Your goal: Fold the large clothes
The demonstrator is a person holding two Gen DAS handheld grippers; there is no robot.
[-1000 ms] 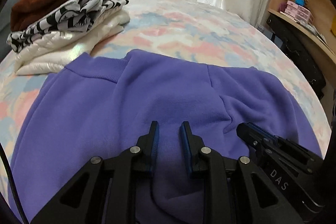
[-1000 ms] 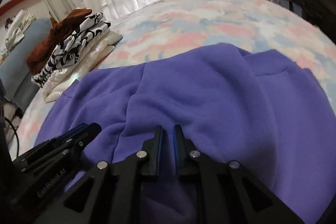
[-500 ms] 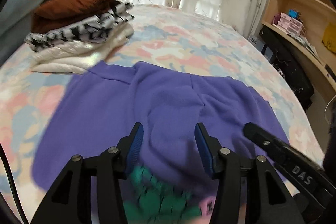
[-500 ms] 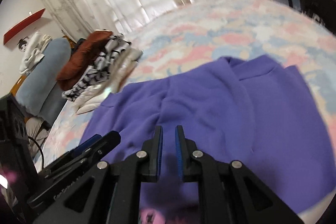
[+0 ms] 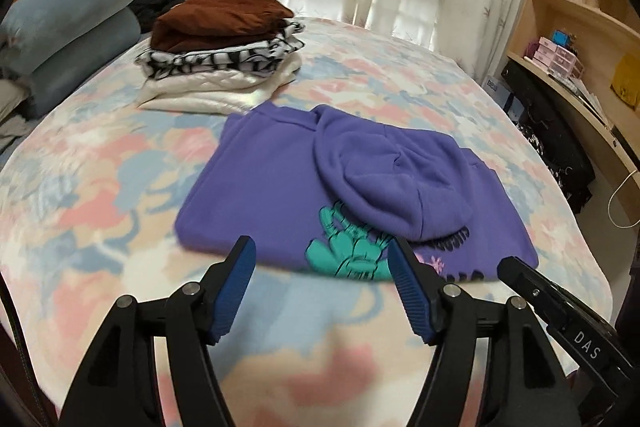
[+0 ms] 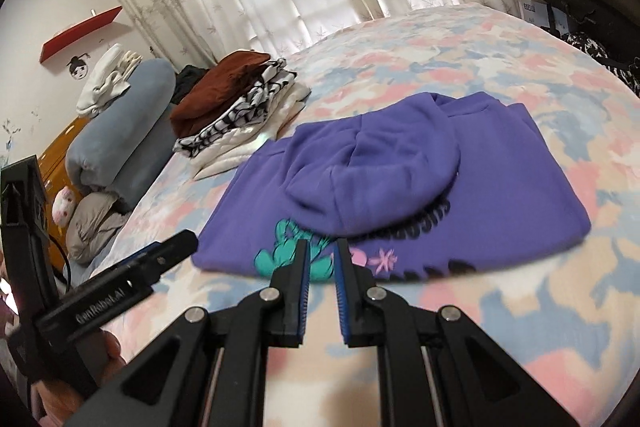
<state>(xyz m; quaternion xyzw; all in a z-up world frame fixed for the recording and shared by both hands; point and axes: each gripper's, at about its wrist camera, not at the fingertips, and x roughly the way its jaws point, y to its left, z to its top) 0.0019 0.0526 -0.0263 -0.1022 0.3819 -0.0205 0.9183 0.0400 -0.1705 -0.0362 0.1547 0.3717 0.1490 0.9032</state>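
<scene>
- Both your claws have let go and pulled back off the purple hoodie [image 5: 280, 187].
- Your left claw [image 5: 322, 259] is spread wide, empty.
- Your right claw [image 6: 320, 259] is nearly closed, pinching nothing.
- Hoodie lies folded on the bed [image 5: 100, 167], hood on top.
- Pile of folded clothes [image 5: 224, 55] sits just behind it.

A folded purple hoodie [image 5: 276, 187] lies on a floral bedspread [image 5: 100, 187], hood laid over its teal cartoon print. Beyond the hoodie, just beside its far corner, sits a stack of folded clothes [image 5: 224, 59]. Nearer than the hoodie, the left gripper [image 5: 322, 259] hangs with jaws spread wide, holding nothing. The right gripper [image 5: 560, 311] pokes in beside it
</scene>
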